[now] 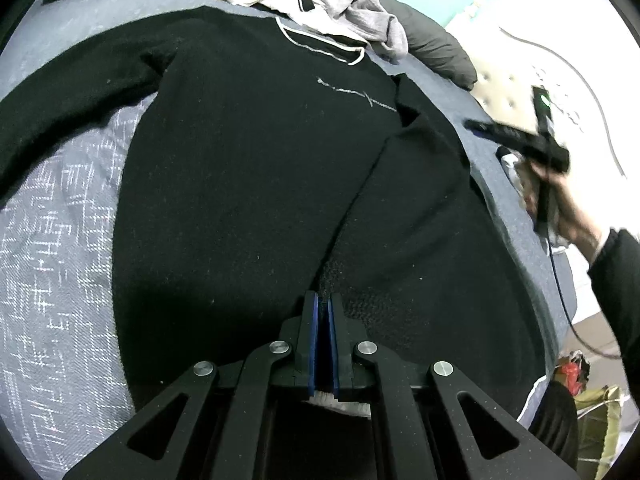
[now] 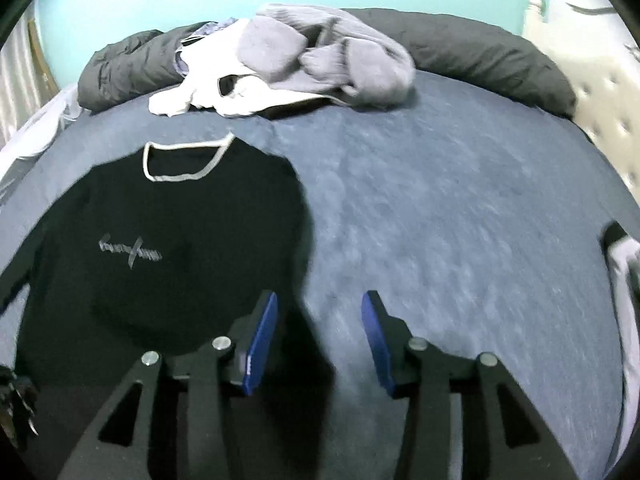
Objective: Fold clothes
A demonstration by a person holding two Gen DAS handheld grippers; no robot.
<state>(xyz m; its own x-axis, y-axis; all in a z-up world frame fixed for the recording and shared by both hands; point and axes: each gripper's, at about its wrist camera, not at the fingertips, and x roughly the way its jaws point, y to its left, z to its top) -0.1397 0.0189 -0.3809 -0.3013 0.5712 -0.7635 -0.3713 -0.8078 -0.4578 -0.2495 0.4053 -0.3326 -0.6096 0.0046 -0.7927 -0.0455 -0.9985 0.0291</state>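
On the blue bedspread (image 2: 460, 208), the left gripper (image 1: 323, 300) is clamped on the black sweater's (image 1: 248, 184) near hem while the right gripper (image 2: 318, 300) hangs wide apart, holding nothing.

A home bedroom: a bed (image 2: 460, 200) with blue cover, dark pillows (image 2: 480, 52), tufted headboard (image 2: 600, 120) and heaped clothes (image 2: 320, 56).

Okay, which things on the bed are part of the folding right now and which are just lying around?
In use:
black sweater
left gripper, shut
right gripper, open

Lying about:
grey and white clothes pile
dark pillow
blue bedcover
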